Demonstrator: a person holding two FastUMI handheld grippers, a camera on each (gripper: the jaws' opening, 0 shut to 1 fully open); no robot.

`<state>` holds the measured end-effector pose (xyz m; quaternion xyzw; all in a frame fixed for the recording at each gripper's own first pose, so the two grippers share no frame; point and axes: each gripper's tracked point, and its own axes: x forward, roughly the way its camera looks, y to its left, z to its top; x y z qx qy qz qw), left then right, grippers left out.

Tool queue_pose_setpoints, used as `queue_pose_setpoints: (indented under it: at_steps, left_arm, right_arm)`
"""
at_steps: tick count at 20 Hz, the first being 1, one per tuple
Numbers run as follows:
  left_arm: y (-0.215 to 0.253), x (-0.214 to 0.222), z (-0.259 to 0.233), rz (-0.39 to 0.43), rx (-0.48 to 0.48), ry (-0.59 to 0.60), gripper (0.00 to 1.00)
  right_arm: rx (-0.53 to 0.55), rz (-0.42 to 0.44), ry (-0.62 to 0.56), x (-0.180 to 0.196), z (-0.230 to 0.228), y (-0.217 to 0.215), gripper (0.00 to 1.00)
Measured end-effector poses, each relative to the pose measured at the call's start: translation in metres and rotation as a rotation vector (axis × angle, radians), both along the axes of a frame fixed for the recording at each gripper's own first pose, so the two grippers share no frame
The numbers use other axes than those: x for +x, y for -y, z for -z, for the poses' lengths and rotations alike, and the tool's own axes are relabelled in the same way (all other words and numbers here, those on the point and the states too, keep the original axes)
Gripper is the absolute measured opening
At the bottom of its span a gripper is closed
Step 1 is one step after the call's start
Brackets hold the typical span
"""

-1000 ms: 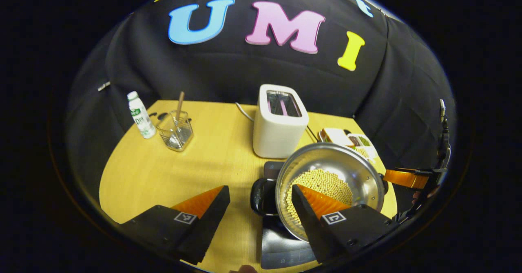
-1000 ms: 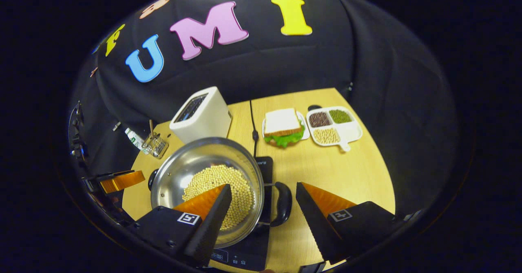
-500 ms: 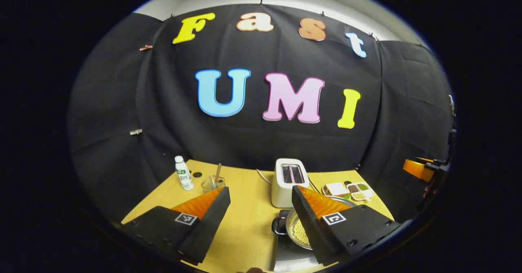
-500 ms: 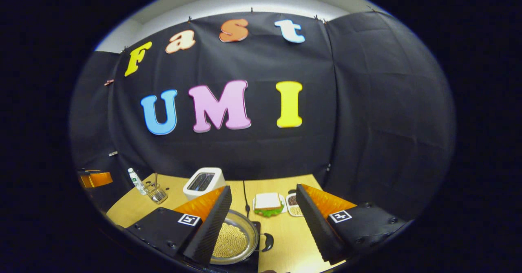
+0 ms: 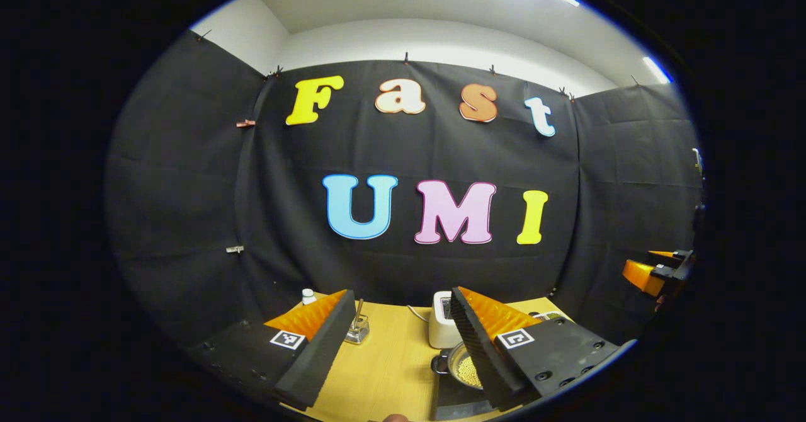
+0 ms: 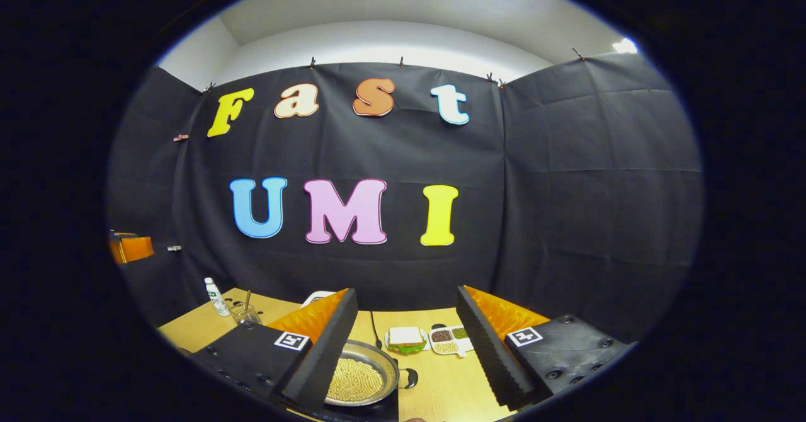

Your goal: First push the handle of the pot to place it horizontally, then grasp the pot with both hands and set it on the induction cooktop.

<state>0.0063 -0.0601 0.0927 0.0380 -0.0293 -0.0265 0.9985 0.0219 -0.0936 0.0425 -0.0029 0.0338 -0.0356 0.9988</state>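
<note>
A steel pot (image 6: 359,378) holding pale yellow beans sits on the black induction cooktop (image 6: 376,413), with its black side handle (image 6: 409,378) pointing right. In the left gripper view the pot (image 5: 467,366) peeks out beside my right finger, with a black handle (image 5: 439,364) on its left, over the cooktop (image 5: 453,400). My left gripper (image 5: 400,295) is open and empty, high above the table. My right gripper (image 6: 406,291) is open and empty too, well clear of the pot. Each gripper appears in the other's view as well, at the edge: the right gripper (image 5: 655,271) and the left gripper (image 6: 129,249).
On the yellow table (image 6: 441,384) behind the pot stand a white toaster (image 5: 441,327), a sandwich plate (image 6: 405,339) and a divided tray of beans (image 6: 450,340). A small bottle (image 6: 216,296) and a glass with a spoon (image 6: 244,313) stand at the far left.
Both grippers have lifted up and back from the pot, so the views now look at the wall. The pot stays on the cooktop. Both grippers remain open.
</note>
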Motion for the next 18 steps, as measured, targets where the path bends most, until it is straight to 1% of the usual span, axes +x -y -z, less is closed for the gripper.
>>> queue_pose_setpoints:
  at_steps: [2, 4, 7, 12, 17, 18]
  left_arm:
    - [0.005, -0.014, 0.008, 0.021, -0.029, -0.01, 0.95]
    - [0.003, -0.017, 0.02, 0.03, -0.041, -0.021, 0.95]
    - [-0.006, -0.022, 0.024, 0.038, -0.022, -0.023, 0.95]
    - [-0.021, -0.025, 0.026, 0.05, 0.009, -0.014, 0.95]
    - [-0.027, -0.018, 0.034, 0.04, -0.005, -0.024, 0.95]
    - [-0.028, -0.017, 0.033, 0.038, -0.006, -0.021, 0.98]
  right_arm:
    - [0.019, 0.022, -0.018, -0.019, 0.003, 0.0, 0.98]
    - [0.032, 0.047, -0.018, -0.032, 0.007, 0.002, 0.98]
    - [0.052, 0.081, -0.012, -0.045, 0.009, 0.002, 0.98]
    - [0.036, 0.094, 0.01, -0.046, 0.01, -0.009, 0.98]
    - [0.032, 0.088, 0.01, -0.042, 0.012, -0.018, 0.98]
    - [0.029, 0.085, 0.01, -0.04, 0.012, -0.019, 0.98]
